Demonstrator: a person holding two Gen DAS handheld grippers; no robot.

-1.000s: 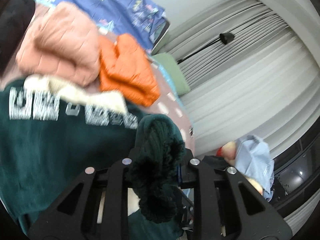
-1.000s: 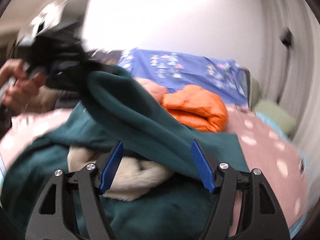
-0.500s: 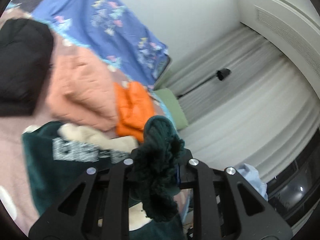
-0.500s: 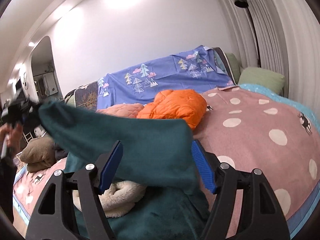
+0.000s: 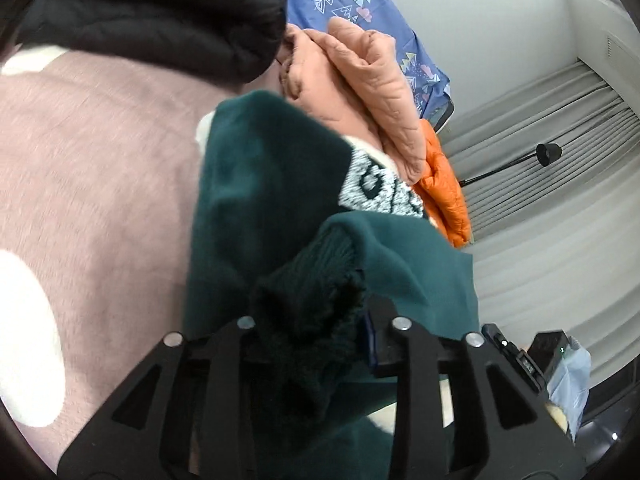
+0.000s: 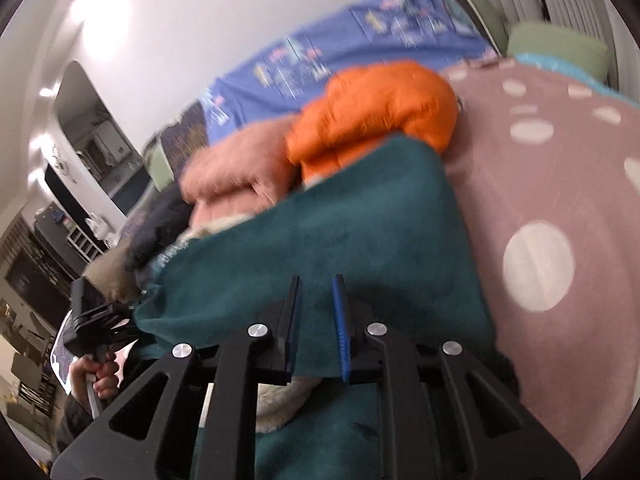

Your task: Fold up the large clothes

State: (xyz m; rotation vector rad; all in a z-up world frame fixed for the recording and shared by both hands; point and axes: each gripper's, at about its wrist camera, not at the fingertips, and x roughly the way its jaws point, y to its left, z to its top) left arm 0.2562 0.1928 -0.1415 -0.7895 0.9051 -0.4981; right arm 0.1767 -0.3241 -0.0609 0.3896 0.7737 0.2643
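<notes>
Handling, by the look of it, as soft, bulky and limp: sagging wherever unsupported, draping rather than creasing, not slipping much thanks to the fleecy nap, and in no danger of breaking. Judging the best holds to be the ribbed edges and seams, cuff, hem and shoulder, taking two spread points at once so as to be carrying a straight fold line.

Showing as a dark teal sweatshirt with white blocky lettering on the chest and a cream pile lining peeking out just under the right gripper.

Lying on the pink dotted bedspread, directly ahead of and beneath both grippers, with one sleeve being laid across the body. Resting beyond it, further from the fingers: a peach jacket, an orange jacket and a black jacket.

Clasping the cuff in the left gripper, jaws opening, the knit bunching up between the fingers.

Closing the right gripper's jaws to a narrow slit just above the teal fabric; not managing to tell whether any fold is being caught between the pads.
</notes>
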